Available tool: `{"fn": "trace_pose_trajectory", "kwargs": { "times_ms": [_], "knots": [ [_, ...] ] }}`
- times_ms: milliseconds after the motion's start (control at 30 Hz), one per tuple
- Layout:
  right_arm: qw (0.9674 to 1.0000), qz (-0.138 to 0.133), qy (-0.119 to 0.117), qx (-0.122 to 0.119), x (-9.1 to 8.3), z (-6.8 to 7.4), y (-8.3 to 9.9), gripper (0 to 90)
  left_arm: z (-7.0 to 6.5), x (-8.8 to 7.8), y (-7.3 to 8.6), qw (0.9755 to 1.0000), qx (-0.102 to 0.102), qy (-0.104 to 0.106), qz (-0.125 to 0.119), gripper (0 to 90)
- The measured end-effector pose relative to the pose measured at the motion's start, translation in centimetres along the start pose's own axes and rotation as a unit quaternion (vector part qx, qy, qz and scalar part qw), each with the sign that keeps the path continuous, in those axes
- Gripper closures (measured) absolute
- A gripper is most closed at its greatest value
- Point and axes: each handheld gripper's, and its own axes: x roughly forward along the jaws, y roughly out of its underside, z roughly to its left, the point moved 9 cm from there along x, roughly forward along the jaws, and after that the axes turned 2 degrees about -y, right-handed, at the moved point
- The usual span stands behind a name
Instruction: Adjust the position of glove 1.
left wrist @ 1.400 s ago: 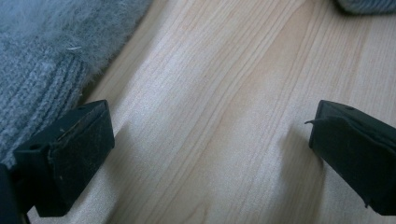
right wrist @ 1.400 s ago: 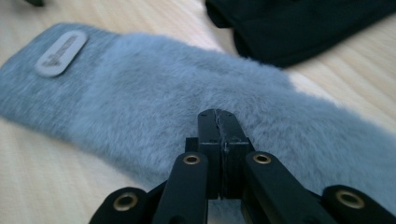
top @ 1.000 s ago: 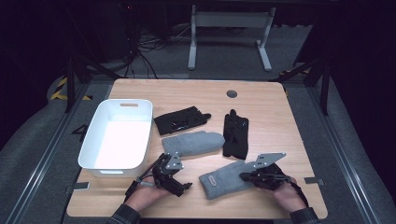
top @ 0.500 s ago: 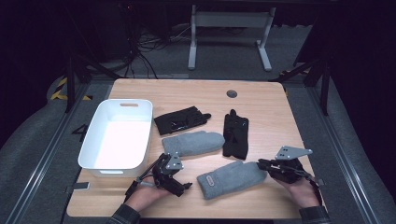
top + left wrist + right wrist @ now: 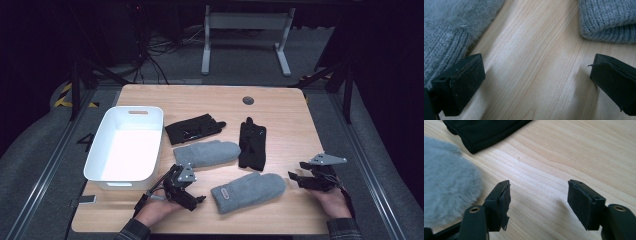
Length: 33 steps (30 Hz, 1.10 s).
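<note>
Two grey mittens and two black gloves lie on the wooden table [image 5: 280, 107]. The nearer grey mitten [image 5: 247, 191] lies between my two grippers. My right gripper [image 5: 300, 175] hovers just right of its fuzzy tip [image 5: 446, 202]; its jaws have just been opening and stand open with bare wood between them [image 5: 539, 195]. My left gripper [image 5: 186, 186] rests low near the front edge, wide open over bare wood [image 5: 537, 67], one mitten's ribbed cuff [image 5: 444, 50] by its left jaw and another grey cuff [image 5: 609, 20] ahead on the right. The farther grey mitten [image 5: 207, 152] lies beside the black gloves [image 5: 195, 129] [image 5: 251, 145].
A white plastic tub [image 5: 102, 165] stands at the table's left side, close to my left gripper. A round dark grommet [image 5: 248, 100] sits near the far edge. Beyond the table are a dark floor, cables and a metal stand [image 5: 245, 37].
My right gripper has let go of the nearer grey mitten's tip, opened, and moved right toward the table's edge. The mitten now lies stretched out a little further right. The left gripper has stayed put.
</note>
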Motion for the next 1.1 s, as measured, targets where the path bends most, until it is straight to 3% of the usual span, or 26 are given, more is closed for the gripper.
{"fn": "trace_pose_trajectory", "kwargs": {
  "times_ms": [233,300,433,500,567,700,800,967,1100],
  "knots": [
    [0.9999,0.003,0.014,0.005,0.5,-0.5,0.6,30.3,0.0,-0.3,0.0,1.0000,0.003,0.001,0.007,3.0],
    [0.9999,-0.001,0.013,0.009,0.5,-0.6,0.6,30.1,0.0,-0.5,0.0,0.9999,0.000,0.000,0.012,8.3],
    [0.9998,-0.011,0.016,0.009,0.6,-0.7,0.7,25.9,0.4,-1.3,-0.4,0.9997,0.002,-0.023,0.010,19.7],
    [0.9998,-0.013,0.014,0.009,0.7,-0.7,0.7,24.9,0.6,-2.0,-0.8,0.9995,0.000,-0.030,-0.001,32.9],
    [0.9998,-0.013,0.015,0.009,0.7,-0.7,0.7,24.9,0.7,-2.5,-1.3,0.9996,-0.012,-0.024,-0.007,45.3],
    [0.9998,-0.013,0.015,0.009,0.7,-0.7,0.7,24.8,1.2,-2.9,-2.4,0.9991,-0.031,-0.027,-0.007,71.0],
    [0.9998,-0.013,0.014,0.009,0.7,-0.6,0.7,24.8,1.6,-2.9,-3.2,0.9987,-0.032,-0.040,0.000,88.3],
    [0.9998,-0.013,0.015,0.009,0.7,-0.7,0.7,24.8,2.7,-2.9,-4.9,0.9970,-0.047,-0.061,0.004,89.8],
    [0.9998,-0.013,0.015,0.009,0.7,-0.6,0.7,24.8,4.1,-2.5,-5.6,0.9937,-0.067,-0.089,0.008,89.8]
  ]
}}
